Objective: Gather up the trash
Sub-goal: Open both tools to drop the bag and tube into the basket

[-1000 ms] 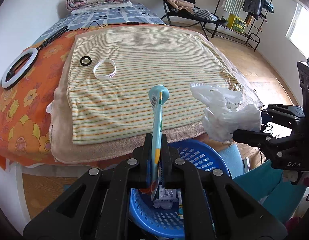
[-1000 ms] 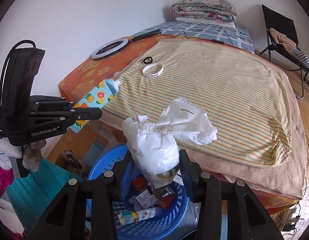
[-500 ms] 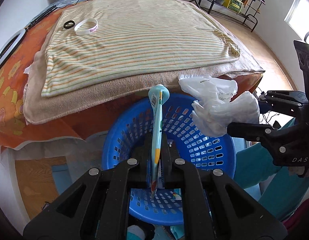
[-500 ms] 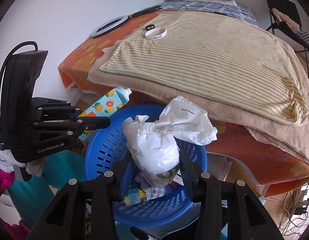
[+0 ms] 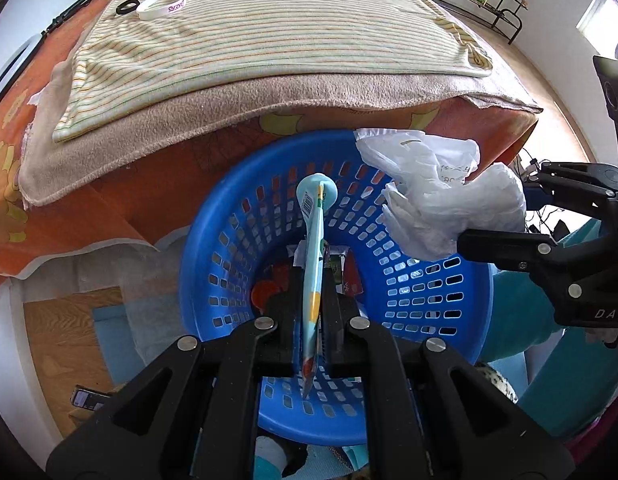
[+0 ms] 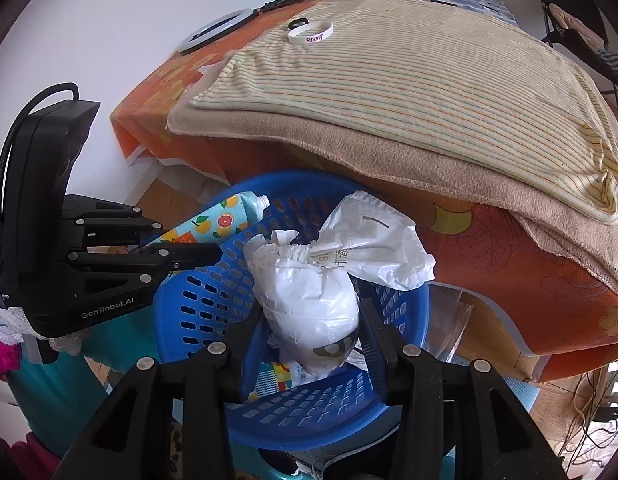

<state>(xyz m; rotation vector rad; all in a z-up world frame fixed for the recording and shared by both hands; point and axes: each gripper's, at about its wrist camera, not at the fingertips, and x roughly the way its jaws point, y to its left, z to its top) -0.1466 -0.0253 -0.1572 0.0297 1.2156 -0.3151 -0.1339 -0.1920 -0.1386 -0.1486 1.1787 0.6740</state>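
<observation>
The left tongs (image 5: pixel 312 300) are clamped on a flattened tube (image 5: pixel 314 264) printed with oranges and grapefruit slices, and hold it above the blue basket (image 5: pixel 429 292). In the left wrist view a barcode label shows near the tube's shoulder; in the right wrist view the tube's threaded neck is bare, pointing out over the basket's rim nearest the bed. The body of the left tongs reads "GenRobot.AI" in the right wrist view.

The right tongs (image 6: pixel 311 320) grip a crumpled white plastic bag (image 6: pixel 309 296), also above the basket. The bag carries some dark printed characters, too creased to read. The body of the right tongs shows the letters "DAS" in the left wrist view, the rest cut off by the frame.

The basket stands on the floor against the foot edge of the bed (image 6: pixel 489 240). Inside it lie a second printed tube or pack (image 6: pixel 275 378), an orange cap (image 5: pixel 265 292) and other packaging that is mostly hidden.

On the bed, a striped blanket (image 6: pixel 409 68) lies over a tan one. Near the blanket's far left corner rests a white wristband (image 6: pixel 311 33) with purple lettering that looks like "LAKERS", and just beside it a small black ring (image 6: pixel 297 23). A ring light (image 6: pixel 213 32) lies on the orange flowered sheet by the bed's left edge.
</observation>
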